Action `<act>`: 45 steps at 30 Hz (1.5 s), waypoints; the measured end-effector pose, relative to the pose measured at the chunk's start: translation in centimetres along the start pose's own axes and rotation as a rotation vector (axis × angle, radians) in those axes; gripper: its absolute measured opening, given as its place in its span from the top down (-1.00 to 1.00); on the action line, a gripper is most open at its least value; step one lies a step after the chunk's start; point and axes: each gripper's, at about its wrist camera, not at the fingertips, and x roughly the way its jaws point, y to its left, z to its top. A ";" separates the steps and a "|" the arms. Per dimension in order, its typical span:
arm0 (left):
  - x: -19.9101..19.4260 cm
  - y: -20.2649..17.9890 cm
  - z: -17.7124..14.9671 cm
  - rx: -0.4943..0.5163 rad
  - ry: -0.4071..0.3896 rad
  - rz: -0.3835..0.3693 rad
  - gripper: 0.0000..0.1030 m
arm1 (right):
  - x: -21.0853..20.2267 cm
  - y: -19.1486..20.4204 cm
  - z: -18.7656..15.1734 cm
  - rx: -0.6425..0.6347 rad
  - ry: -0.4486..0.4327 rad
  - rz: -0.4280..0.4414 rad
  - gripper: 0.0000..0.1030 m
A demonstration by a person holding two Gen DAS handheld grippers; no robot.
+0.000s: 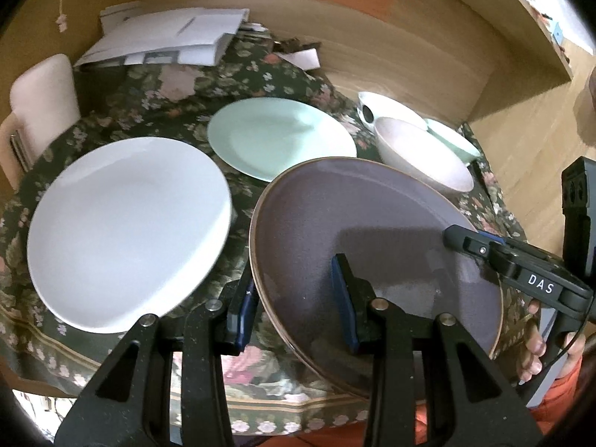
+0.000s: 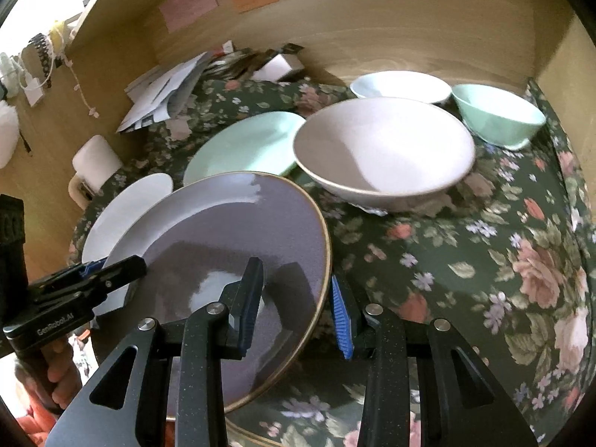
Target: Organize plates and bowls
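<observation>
Both grippers grip the purple plate's rim [image 1: 372, 231]: left gripper [image 1: 298, 309] clamps one edge, right gripper [image 2: 298, 313] the opposite, lifted above the floral tablecloth [image 2: 484, 260]. "DAS" and "GenRobot.AI" show on their bodies.

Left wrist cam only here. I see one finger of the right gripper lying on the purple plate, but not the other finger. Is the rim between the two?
Observer: Yes. In the right wrist view the right gripper straddles the rim of the purple plate, with one pad over the inside and the blue pad outside the edge.
Operator: The green bowl is mostly hidden for me. Is it upright?
Observer: Yes. The green bowl stands upright at the back right, beyond the pink bowl.
Operator: Anything on the cloth to the right of the plate?
Observer: Only the floral cloth shows there, running up to the wooden side wall.
</observation>
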 end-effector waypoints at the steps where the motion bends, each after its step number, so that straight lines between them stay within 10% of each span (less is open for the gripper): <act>1: 0.2 -0.1 0.0 0.003 0.003 -0.001 0.27 | 0.0 -0.2 -0.1 0.004 0.001 -0.004 0.38; 35: 4.8 -1.5 0.3 0.044 0.072 -0.010 0.24 | 1.2 -3.1 -1.4 0.069 0.037 -0.055 0.37; 45: 3.1 -1.8 1.0 0.089 -0.012 0.050 -0.20 | -0.6 -3.0 -0.5 0.052 -0.004 -0.081 0.16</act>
